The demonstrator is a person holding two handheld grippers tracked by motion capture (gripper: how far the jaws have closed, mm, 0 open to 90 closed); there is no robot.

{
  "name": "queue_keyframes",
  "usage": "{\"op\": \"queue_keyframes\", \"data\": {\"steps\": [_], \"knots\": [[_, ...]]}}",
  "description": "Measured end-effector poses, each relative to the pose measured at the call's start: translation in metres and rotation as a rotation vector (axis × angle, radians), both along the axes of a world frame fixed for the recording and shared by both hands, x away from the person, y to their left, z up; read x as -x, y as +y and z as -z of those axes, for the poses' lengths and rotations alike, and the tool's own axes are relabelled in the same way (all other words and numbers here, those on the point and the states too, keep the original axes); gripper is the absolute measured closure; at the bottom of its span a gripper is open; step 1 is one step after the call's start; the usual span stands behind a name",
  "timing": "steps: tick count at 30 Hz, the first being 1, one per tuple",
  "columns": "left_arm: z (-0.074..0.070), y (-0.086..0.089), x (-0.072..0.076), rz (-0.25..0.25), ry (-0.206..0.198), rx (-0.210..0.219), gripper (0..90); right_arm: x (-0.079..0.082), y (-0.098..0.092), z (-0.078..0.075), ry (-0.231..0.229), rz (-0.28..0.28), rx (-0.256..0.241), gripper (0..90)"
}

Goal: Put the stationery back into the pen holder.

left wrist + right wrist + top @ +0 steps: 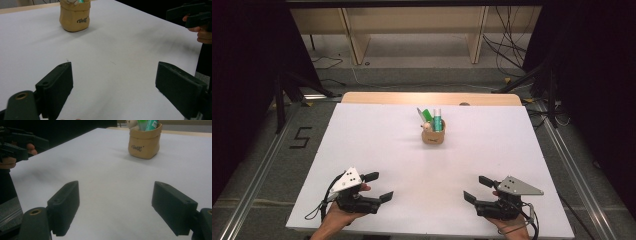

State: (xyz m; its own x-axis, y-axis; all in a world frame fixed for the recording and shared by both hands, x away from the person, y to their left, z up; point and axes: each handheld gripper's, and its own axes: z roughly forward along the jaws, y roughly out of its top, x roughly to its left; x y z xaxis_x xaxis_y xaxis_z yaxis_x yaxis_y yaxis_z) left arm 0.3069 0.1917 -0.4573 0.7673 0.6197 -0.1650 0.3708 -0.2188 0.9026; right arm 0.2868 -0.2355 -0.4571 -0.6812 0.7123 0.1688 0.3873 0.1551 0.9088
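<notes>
Tan paper-look pouch (433,136) stands upright on the white tabletop (377,150), past centre toward the far edge, well apart from both grippers

Left hand-held gripper (379,186): near edge, left side, jaws spread wide, nothing between them. Right hand-held gripper (478,189): near edge, right side, jaws likewise wide, empty. Both tilt inward toward the middle

Pouch lies ahead of each and between them; in the left gripper view it sits up and left (74,18), in the right gripper view up and right (144,143). Neither clearly nearer

Contents, upright and poking above the rim: teal tube (438,120), green tube (426,114), a small pale rounded piece (427,126), kind unclear. Long axes near vertical, so likely a pick from above
</notes>
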Motion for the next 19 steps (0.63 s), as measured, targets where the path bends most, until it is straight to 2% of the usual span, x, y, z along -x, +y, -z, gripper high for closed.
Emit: {"op": "queue_keyframes", "data": {"steps": [19], "knots": [[0.0001,-0.0004,-0.0002,0.000,-0.003,-0.005,14.0,0.0005,0.0003,-0.0018,-0.015,0.004,0.005,22.7]]}}
